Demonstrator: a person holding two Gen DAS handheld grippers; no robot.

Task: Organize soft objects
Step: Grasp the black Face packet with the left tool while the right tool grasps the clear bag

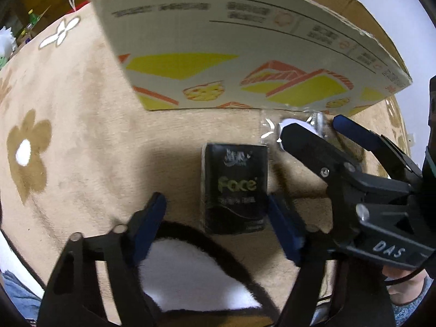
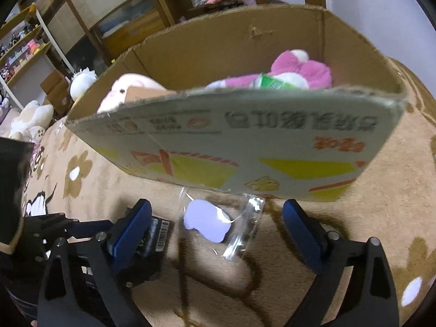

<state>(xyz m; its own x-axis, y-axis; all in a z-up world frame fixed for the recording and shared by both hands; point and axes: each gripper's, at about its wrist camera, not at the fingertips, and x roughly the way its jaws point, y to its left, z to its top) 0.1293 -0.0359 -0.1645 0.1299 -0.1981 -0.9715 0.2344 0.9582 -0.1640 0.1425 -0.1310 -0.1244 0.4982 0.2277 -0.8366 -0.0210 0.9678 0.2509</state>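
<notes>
left gripper low over the tan plush rug with brown and white flower print, jaws apart, straddling a black rectangular tissue pack with green "face" lettering. pack lies flat on the rug between the blue pads; right pad just beside its edge, cannot tell if touching, left pad clearly off it.

right gripper also low over the rug, jaws wide apart, nothing clamped. between its fingers lies a clear plastic bag holding a pale lilac soft piece, flat on the rug, just in front of the box wall. in the left wrist view the same bag sits partly hidden behind the right gripper's black finger.

open cardboard box with yellow and orange printed side stands on the rug just beyond both grippers. inside it: pink and white fluffy plush toy, a green and white packet against it, a pale pink plush at the left end.

white plush toys on the floor beyond the rug, wooden shelves behind.
</notes>
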